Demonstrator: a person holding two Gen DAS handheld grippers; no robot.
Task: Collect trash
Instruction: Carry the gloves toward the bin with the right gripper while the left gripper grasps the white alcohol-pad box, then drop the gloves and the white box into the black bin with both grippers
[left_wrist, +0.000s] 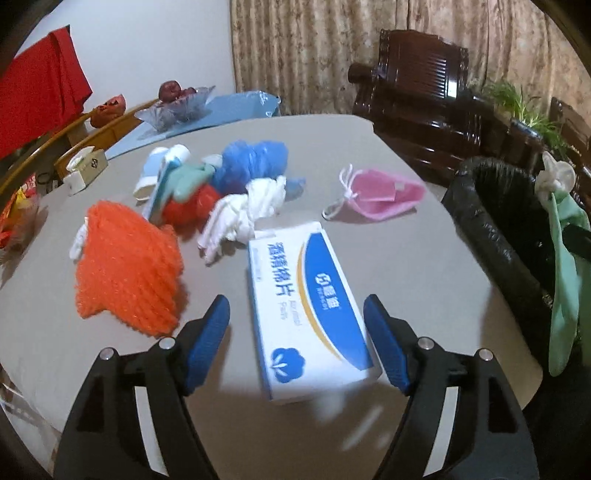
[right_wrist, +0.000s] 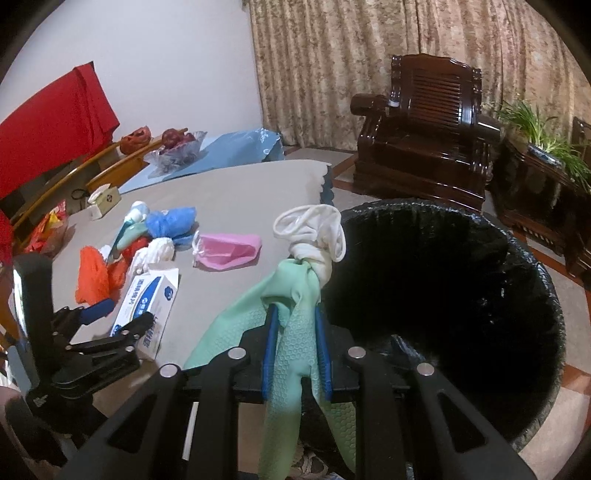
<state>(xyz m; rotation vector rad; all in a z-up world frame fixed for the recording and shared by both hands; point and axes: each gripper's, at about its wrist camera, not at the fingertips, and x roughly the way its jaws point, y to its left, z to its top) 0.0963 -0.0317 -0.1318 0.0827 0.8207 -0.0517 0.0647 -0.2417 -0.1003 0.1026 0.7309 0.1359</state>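
Note:
A white and blue box of alcohol pads (left_wrist: 310, 302) lies on the grey table (left_wrist: 417, 280), between the fingers of my open left gripper (left_wrist: 295, 301); its left pad stands clear of the box. Beyond the box lie an orange mesh (left_wrist: 125, 269), a white crumpled bag (left_wrist: 240, 210), a blue bag (left_wrist: 251, 162), a red bag (left_wrist: 188, 210) and a pink mask (left_wrist: 380, 195). My right gripper (right_wrist: 295, 310) is shut on a green rubber glove (right_wrist: 291, 288) with a white cuff, at the near rim of the black-lined bin (right_wrist: 546, 280). The left gripper (right_wrist: 127, 312) shows there around the box (right_wrist: 151, 299).
The bin (left_wrist: 495, 221) stands off the table's right edge. A tissue box (left_wrist: 85, 170) and a glass fruit bowl (left_wrist: 177, 107) sit at the far left. A dark wooden armchair (left_wrist: 417, 92) and a potted plant (left_wrist: 524, 107) stand behind, and a red cloth (left_wrist: 37, 96) hangs at left.

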